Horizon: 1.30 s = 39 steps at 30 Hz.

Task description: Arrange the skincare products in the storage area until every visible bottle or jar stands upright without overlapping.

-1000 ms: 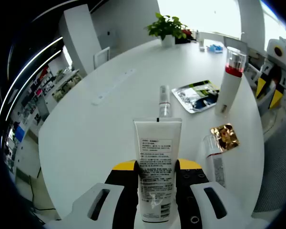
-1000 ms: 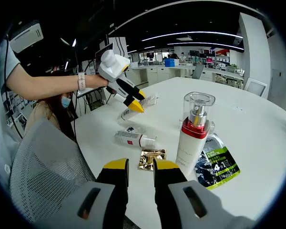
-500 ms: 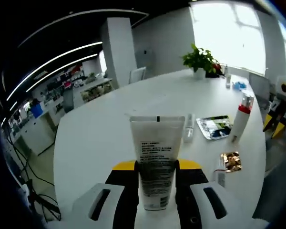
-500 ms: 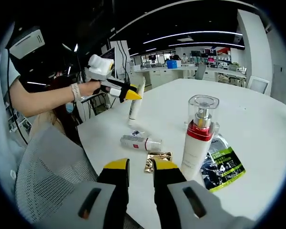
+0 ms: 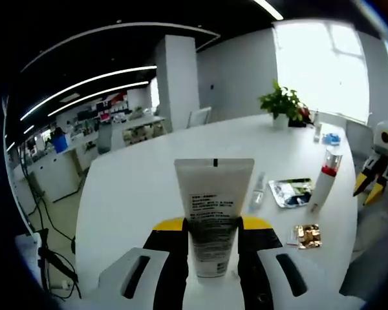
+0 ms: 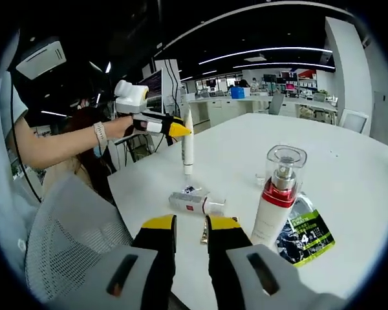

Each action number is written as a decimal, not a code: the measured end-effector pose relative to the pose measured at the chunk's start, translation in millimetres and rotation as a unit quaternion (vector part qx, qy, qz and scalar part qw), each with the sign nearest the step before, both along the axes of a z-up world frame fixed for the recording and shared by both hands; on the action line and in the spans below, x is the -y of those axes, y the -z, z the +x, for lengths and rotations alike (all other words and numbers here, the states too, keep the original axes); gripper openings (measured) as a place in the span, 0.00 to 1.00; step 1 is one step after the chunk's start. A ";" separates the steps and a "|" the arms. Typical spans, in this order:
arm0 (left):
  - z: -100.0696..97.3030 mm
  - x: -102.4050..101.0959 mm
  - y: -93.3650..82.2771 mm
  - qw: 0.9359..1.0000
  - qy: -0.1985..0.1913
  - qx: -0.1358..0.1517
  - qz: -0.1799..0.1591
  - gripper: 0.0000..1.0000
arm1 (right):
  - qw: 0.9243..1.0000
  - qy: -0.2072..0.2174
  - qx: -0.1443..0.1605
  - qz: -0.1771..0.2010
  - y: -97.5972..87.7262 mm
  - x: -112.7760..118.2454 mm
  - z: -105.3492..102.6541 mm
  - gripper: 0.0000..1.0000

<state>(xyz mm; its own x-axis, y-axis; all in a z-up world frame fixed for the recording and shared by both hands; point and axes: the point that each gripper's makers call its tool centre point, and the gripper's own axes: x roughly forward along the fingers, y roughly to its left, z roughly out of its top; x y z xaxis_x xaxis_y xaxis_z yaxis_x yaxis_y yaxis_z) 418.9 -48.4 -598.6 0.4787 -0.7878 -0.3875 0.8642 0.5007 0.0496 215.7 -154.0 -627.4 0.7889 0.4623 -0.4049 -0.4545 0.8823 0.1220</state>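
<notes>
In the left gripper view the left tool (image 5: 211, 242) pinches a white tube (image 5: 213, 213) between its yellow-tipped jaws, the tube's flat crimped end pointing away from the camera. Beyond it spreads the round white surface (image 5: 142, 194), and farther right on it lie a gold sachet (image 5: 306, 235), a small clear vial (image 5: 257, 189) and a printed sachet (image 5: 292, 192), with a red-collared pump bottle (image 5: 324, 180) standing upright beside the printed sachet. The right tool (image 5: 371, 184) hangs at the right edge, past the pump bottle. At the surface's far side stands a potted plant (image 5: 282, 105); behind it are a bright window, a white pillar and rows of office desks under strip lights. In the right gripper view the right tool (image 6: 190, 227) has its jaws close together with a narrow gap and nothing between them. Just beyond its tips a small red-labelled bottle (image 6: 195, 202) lies on its side on the surface (image 6: 349, 174). To the right the pump bottle (image 6: 277, 198) stands upright, touching the printed sachet (image 6: 305, 229). Farther back the left tool (image 6: 176, 129) holds the tube (image 6: 188, 143) upright, its lower end at the surface, well apart from the right tool. A mesh chair (image 6: 58, 239) stands at the left, near the person's arm (image 6: 58, 139).
</notes>
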 end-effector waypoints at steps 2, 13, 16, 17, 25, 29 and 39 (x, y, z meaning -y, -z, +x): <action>-2.3 2.2 -6.1 1.000 0.004 0.002 -0.007 0.24 | 1.000 0.000 0.001 -0.002 -0.3 1.0 -0.2 0.18; -34.8 30.0 -37.5 0.996 0.064 -0.005 -0.056 0.24 | 1.000 0.015 0.002 -0.004 -4.1 15.2 -5.2 0.18; -47.1 39.4 -43.2 0.994 0.082 -0.008 -0.066 0.24 | 1.000 0.017 0.005 -0.005 -6.8 17.9 -5.2 0.17; -50.0 42.1 -44.3 0.994 0.084 -0.008 -0.068 0.24 | 1.000 0.018 0.007 -0.005 -8.4 18.7 -5.1 0.17; -85.5 68.5 -48.6 0.987 0.132 -0.024 -0.084 0.24 | 0.999 0.022 0.024 -0.008 -24.4 22.3 -5.3 0.17; -101.9 78.4 -49.5 0.984 0.152 -0.028 -0.088 0.24 | 0.999 0.023 0.030 -0.008 -32.0 23.9 -6.3 0.16; -133.4 96.7 -43.0 0.976 0.189 -0.050 -0.097 0.24 | 0.998 0.032 0.043 -0.018 -41.0 34.1 -2.8 0.16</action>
<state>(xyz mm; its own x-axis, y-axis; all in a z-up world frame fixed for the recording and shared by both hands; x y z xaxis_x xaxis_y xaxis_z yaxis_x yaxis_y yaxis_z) 285.5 -145.1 -555.6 0.1074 -0.9640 -0.2434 0.9846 0.1370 -0.1085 212.9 -188.1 -586.4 0.8490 0.3960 -0.3498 -0.4039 0.9132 0.0537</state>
